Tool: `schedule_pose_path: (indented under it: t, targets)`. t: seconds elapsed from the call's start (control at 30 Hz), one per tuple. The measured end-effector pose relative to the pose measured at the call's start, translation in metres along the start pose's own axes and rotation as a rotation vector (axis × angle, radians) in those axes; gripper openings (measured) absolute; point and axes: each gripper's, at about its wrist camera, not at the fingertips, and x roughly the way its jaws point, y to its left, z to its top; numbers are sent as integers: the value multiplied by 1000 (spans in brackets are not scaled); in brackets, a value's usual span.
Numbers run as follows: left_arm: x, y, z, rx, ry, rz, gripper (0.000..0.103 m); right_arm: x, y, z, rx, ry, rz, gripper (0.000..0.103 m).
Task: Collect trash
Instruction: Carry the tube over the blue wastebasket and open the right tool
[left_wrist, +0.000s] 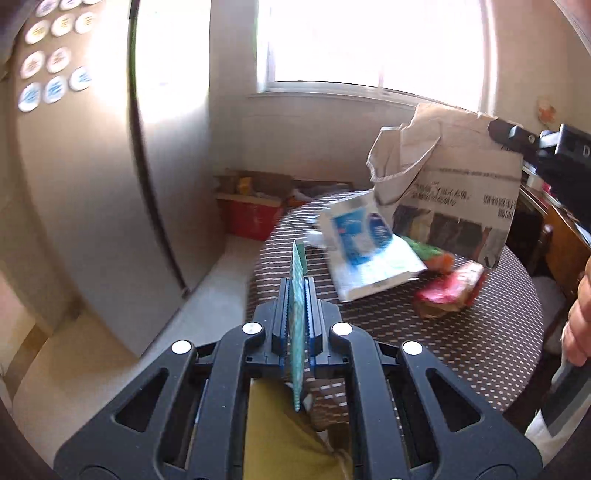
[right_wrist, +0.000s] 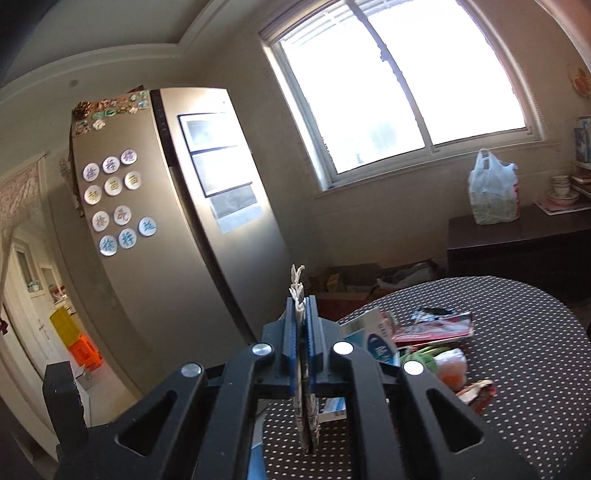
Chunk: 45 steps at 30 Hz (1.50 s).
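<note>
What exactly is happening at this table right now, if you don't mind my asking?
A person is collecting trash with two handheld grippers. The left gripper is shut on a thin green card. The right gripper pinches the rim of a newspaper bag, holding it above the dotted table. Wrappers and a blue-and-white package lie on the table.
</note>
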Motion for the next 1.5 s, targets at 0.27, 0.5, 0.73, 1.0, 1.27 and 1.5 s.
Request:
schedule_pose_path:
  t: [0.27,0.5,0.73,1.0,1.27,1.5]
  targets:
    - [14,79,-17,-155,77,162,8,76,72,-39,-47,177,175,5]
    - [39,141,-34,-258,166,244,8,140,115,-78,-80,345,233,5]
    - [71,188,-47,-325,247,262,8,199,136,-119,-107,467,179,5]
    - [109,221,-59,-406,317,271,21,248,144,-150,-113,574,113,6]
    - [111,253,-61,-443,296,305,59,270,153,-170,-137,630,100,6]
    - [98,266,-71,-478,314,371,59,301,176,-194,-173,721,128,7]
